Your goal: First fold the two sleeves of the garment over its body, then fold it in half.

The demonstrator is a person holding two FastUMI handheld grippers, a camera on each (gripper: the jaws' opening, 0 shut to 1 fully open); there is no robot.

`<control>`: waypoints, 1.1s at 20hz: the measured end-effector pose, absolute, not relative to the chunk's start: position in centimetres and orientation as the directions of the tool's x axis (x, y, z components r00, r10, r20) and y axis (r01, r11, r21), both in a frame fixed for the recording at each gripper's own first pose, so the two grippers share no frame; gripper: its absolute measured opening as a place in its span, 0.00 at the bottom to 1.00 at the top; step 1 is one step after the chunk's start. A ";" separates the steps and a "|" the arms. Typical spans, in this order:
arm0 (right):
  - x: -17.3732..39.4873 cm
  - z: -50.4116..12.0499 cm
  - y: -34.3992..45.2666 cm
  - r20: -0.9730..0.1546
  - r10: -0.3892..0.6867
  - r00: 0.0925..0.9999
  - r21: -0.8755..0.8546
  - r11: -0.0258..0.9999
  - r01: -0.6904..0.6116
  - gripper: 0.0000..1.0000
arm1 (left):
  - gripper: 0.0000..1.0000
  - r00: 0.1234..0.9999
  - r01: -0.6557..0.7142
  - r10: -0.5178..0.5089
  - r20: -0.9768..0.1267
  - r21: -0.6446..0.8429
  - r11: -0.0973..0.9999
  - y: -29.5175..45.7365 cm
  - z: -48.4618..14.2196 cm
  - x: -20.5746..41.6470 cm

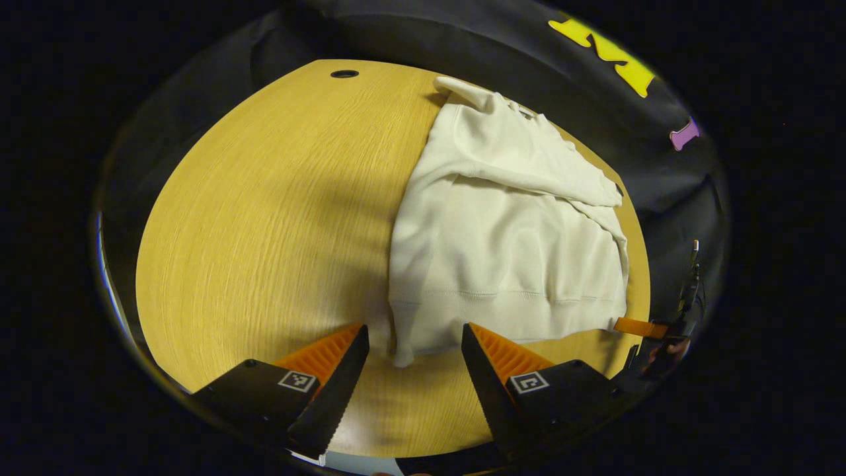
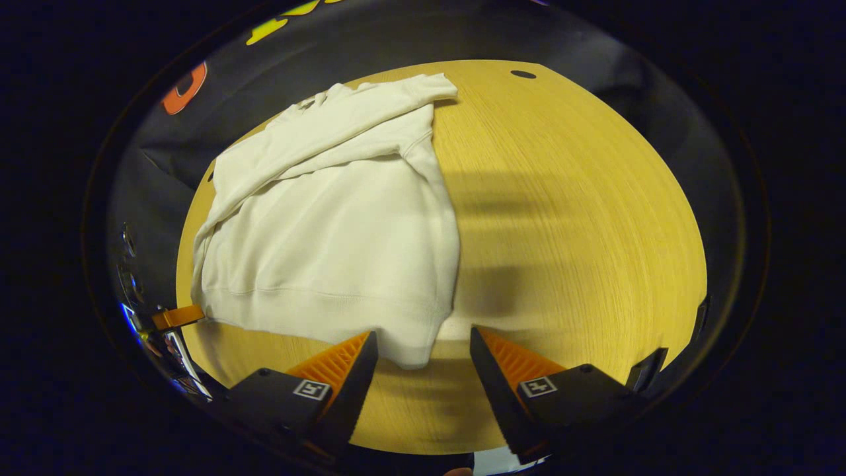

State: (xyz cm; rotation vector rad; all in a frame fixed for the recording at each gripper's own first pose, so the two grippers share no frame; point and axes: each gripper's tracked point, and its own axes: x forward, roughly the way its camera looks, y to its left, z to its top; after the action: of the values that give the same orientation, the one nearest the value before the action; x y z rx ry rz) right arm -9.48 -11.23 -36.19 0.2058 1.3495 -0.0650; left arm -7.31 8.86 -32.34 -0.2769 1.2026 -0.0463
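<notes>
Garment: white sweatshirt [image 1: 502, 251] flat on the worktop [image 1: 264, 231], sleeves [image 2: 344, 125] folded across the body.
Remaining: the fold in half.
Left tool [image 1: 413, 360]: wide open, astride a hem corner.
Right tool [image 2: 423, 363]: likewise wide, unloaded.
</notes>
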 end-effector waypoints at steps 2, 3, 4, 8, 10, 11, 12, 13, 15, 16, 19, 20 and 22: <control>-9.1 -36.3 -10.6 -0.972 0.070 0.224 0.106 0.983 0.151 0.75 | 0.86 0.349 -0.128 -0.175 -0.921 -0.232 0.964 8.8 -32.4 -7.5; -8.9 -36.3 -10.6 -0.971 0.065 0.228 0.101 0.984 0.148 0.75 | 0.81 0.343 -0.135 -0.182 -0.922 -0.240 0.961 8.5 -32.4 -7.7; -9.0 -36.4 -10.3 -0.973 0.068 0.219 0.103 0.983 0.150 0.75 | 0.77 0.342 -0.135 -0.186 -0.921 -0.243 0.961 8.3 -32.5 -7.7; -8.8 -36.6 -10.2 -0.972 0.050 0.228 0.084 0.986 0.141 0.50 | 0.61 0.341 -0.145 -0.179 -0.923 -0.240 0.960 8.4 -32.9 -7.3; -8.8 -36.6 -10.6 -0.969 0.068 0.236 0.109 0.980 0.168 0.50 | 0.52 0.341 -0.142 -0.187 -0.921 -0.247 0.959 8.2 -32.9 -7.2; -8.7 -36.4 -11.1 -0.967 0.068 0.244 0.115 0.976 0.185 0.48 | 0.47 0.343 -0.142 -0.190 -0.920 -0.251 0.957 8.2 -33.0 -7.2; -8.2 -37.2 -11.7 -0.967 0.058 0.248 0.114 0.969 0.219 0.46 | 0.45 0.337 -0.143 -0.211 -0.918 -0.271 0.952 7.7 -33.0 -7.3; -8.6 -36.8 -11.8 -0.964 0.077 0.253 0.143 0.957 0.253 0.17 | 0.38 0.343 -0.141 -0.219 -0.913 -0.281 0.949 7.5 -32.8 -7.0; -8.5 -36.8 -11.7 -0.961 0.099 0.260 0.171 0.946 0.273 0.18 | 0.24 0.340 -0.165 -0.261 -0.904 -0.330 0.929 6.6 -33.1 -7.1; -9.0 -36.5 -11.8 -0.959 0.095 0.266 0.169 0.947 0.274 0.17 | 0.16 0.347 -0.177 -0.276 -0.896 -0.352 0.919 6.6 -33.0 -7.1; -8.3 -36.2 -11.6 -0.947 0.105 0.303 0.199 0.933 0.299 0.02 | 0.04 0.394 -0.114 -0.320 -0.861 -0.392 0.913 5.5 -31.3 -6.8; -8.1 -35.7 -11.5 -0.940 0.113 0.322 0.216 0.927 0.305 0.02 | 0.03 0.410 -0.088 -0.318 -0.855 -0.384 0.919 5.5 -30.6 -6.8; -7.5 -34.2 -11.5 -0.919 0.129 0.373 0.254 0.917 0.308 0.02 | 0.03 0.442 -0.048 -0.315 -0.840 -0.373 0.927 5.6 -29.6 -6.3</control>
State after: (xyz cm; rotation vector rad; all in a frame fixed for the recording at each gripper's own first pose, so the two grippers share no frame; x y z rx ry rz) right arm -7.46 -11.49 -34.19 0.4201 1.1927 -0.1193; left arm -6.29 5.57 -29.57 -0.3689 1.1074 -0.1705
